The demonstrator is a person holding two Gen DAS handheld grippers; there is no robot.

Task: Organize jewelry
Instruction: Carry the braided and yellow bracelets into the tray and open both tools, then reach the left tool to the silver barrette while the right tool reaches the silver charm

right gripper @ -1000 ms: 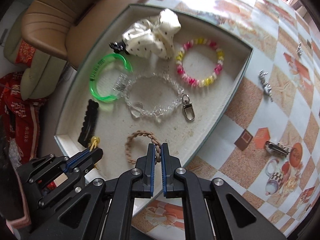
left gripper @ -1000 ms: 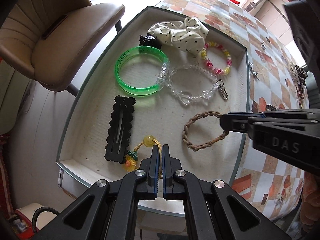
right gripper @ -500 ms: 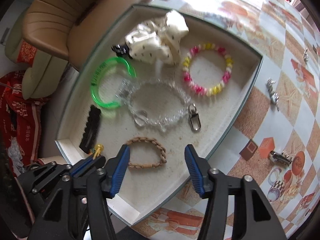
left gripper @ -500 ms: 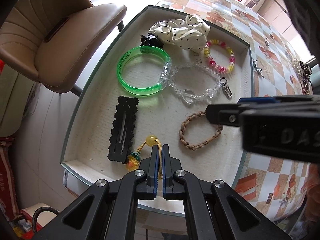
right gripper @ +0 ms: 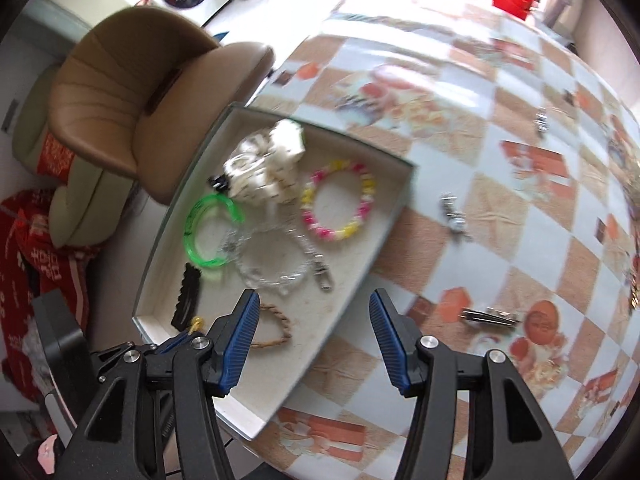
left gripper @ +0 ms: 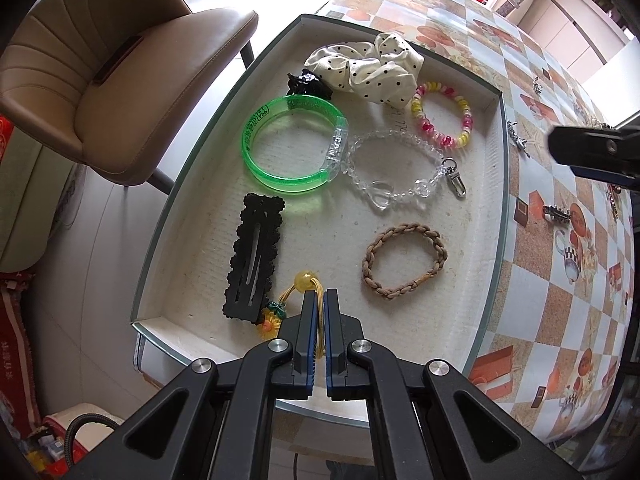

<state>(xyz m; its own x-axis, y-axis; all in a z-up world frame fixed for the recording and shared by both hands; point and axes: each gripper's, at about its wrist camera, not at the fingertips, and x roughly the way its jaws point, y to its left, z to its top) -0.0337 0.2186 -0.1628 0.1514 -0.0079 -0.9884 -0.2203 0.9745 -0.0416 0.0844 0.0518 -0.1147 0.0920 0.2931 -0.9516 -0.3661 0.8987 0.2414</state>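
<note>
Your left tongs (left gripper: 319,300) pinch the yellow elastic hair tie (left gripper: 298,294), bead and flower charm attached, at the tray's (left gripper: 498,168) near edge. Your right tongs (right gripper: 312,320) gape empty; only their view shows the silver clip (right gripper: 490,316) on the table (right gripper: 480,152).

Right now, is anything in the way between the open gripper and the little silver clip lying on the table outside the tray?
Nothing visible blocks it. The right gripper is open and empty above the tray's edge, and only bare tablecloth lies between it and the silver clip.
</note>
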